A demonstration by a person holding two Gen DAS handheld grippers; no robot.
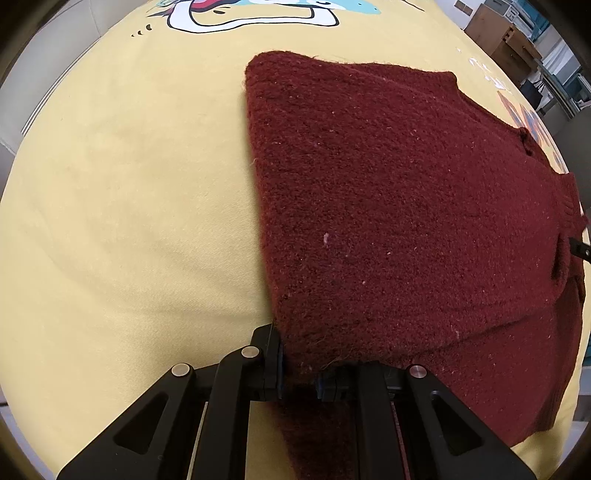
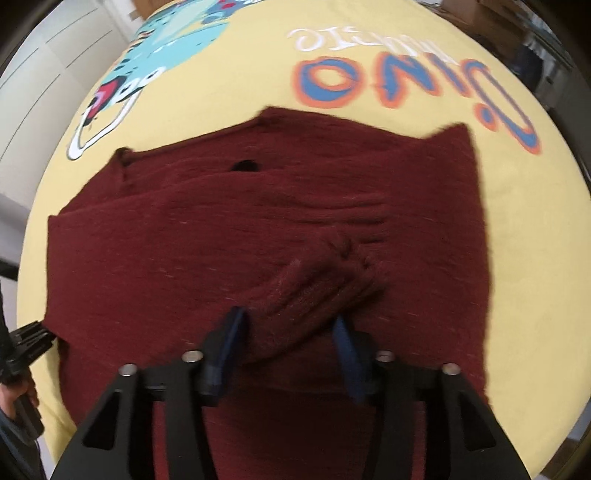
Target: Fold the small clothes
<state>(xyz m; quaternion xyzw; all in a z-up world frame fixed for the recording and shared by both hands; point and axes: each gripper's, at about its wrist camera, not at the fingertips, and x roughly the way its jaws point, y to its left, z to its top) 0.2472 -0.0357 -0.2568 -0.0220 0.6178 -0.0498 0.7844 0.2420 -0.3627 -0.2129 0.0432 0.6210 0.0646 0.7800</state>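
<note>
A dark red knitted sweater (image 1: pixel 399 206) lies partly folded on a yellow printed cloth (image 1: pixel 129 184). My left gripper (image 1: pixel 299 373) is shut on the sweater's near left edge, with cloth pinched between the fingers. In the right wrist view the sweater (image 2: pixel 221 229) spreads across the middle. A bunched ribbed cuff or sleeve end (image 2: pixel 295 295) lies between the fingers of my right gripper (image 2: pixel 291 332), whose jaws stand apart around it. The view is blurred. The left gripper (image 2: pixel 29 339) shows at the sweater's left edge.
The yellow cloth carries a cartoon print (image 1: pixel 251 14) and blue-orange lettering (image 2: pixel 406 81). Wooden furniture and shelves (image 1: pixel 517 40) stand beyond the cloth at the far right. A white cabinet wall (image 2: pixel 48 55) is at the left.
</note>
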